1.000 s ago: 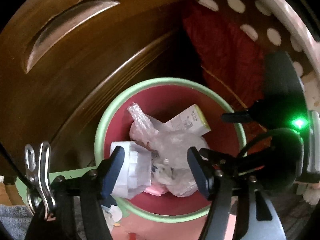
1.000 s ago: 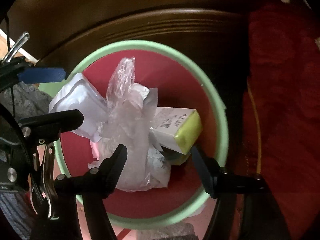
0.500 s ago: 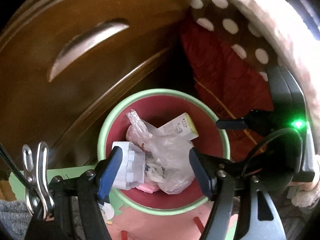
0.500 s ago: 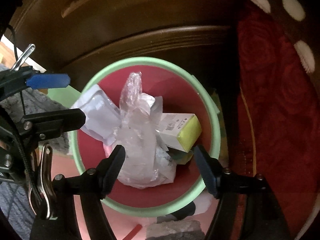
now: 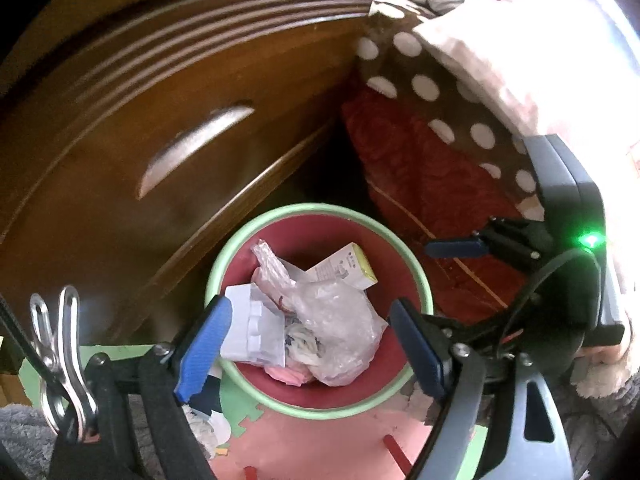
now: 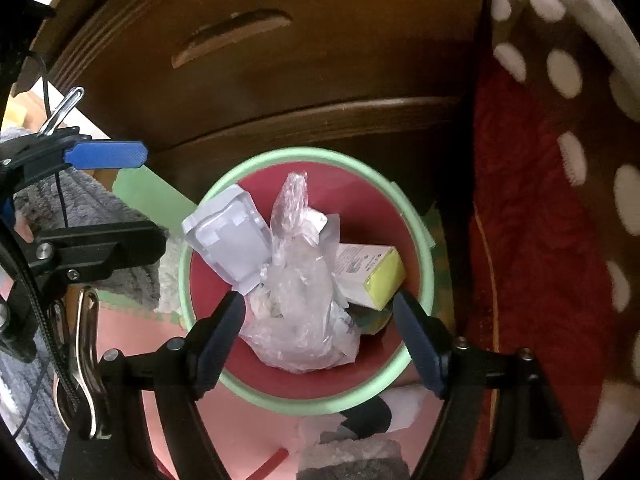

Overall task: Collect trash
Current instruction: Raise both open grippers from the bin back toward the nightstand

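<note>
A round bin [image 5: 416,276] [image 6: 420,232] with a mint-green rim and red inside stands on the floor below both grippers. It holds a crumpled clear plastic bag [image 5: 336,320] [image 6: 300,300], a white plastic tray [image 5: 252,328] [image 6: 228,236] and a white box with a yellow end [image 5: 352,268] [image 6: 372,272]. My left gripper [image 5: 312,344] hangs above the bin, its jaws opening with nothing between them. My right gripper [image 6: 324,340] also hangs over the bin, jaws opening and empty. Each gripper's blue pads show at the other view's edge.
A dark wooden drawer front [image 5: 160,120] [image 6: 280,60] with a carved handle stands just behind the bin. Red fabric [image 5: 420,168] [image 6: 540,220] and a brown dotted blanket [image 5: 440,92] lie to the right. Pink and green foam mats [image 5: 320,440] cover the floor, a grey rug [image 6: 88,216] at left.
Both grippers have risen away from the bin, which now looks smaller, and their jaws have spread wider. The trash lies still inside the bin.
</note>
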A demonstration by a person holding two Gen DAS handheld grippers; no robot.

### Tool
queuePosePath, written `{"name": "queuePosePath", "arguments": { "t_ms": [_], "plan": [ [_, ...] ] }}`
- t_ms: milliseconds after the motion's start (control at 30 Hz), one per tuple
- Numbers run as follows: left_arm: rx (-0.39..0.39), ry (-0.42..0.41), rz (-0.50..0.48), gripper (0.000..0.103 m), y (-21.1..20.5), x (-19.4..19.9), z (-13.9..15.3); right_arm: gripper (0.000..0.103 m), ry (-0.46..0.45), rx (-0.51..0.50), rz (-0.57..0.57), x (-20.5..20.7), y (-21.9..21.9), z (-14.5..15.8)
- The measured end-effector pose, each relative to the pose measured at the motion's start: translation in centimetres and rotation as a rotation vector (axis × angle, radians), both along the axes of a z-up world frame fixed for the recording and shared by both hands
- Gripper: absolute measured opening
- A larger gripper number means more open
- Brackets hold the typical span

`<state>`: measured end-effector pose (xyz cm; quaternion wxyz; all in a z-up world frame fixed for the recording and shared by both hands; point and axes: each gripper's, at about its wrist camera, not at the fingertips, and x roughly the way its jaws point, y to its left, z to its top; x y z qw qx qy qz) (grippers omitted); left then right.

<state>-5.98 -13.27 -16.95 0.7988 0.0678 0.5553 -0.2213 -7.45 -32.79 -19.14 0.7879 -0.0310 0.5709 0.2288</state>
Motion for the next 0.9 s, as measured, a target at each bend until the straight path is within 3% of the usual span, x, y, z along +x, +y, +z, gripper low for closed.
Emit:
{"name": "queuePosePath", "arguments": {
  "t_ms": [267,400,533,700,900],
  "plan": [
    [-0.072,0.012,0.04,0.086,1.4,0.3,2.7,0.078,-0.044,0.068,0.0,-0.2,-0.6,2.9],
    [-0.1,-0.02,0.042,0.086,1.8,-0.6,5.2,0.078,-0.081,0.105,0.017,-0.5,-0.6,4.9],
    [-0.104,-0.131,0.005,0.086,1.9,-3.1,9.0,0.078,-0.169,0.189,0.044,-1.3,-1.2,7.6],
    [-0.128,-0.307,-0.078,0.086,1.8,-6.1,14.2,0.078,-0.34,0.285,0.132,-3.2,-2.1,12.2],
    [-0.128,-0.449,-0.062,0.086,2.6,-6.3,17.2,0.078,-0.401,0.277,0.115,-1.9,-1.3,15.3]
  ]
}}
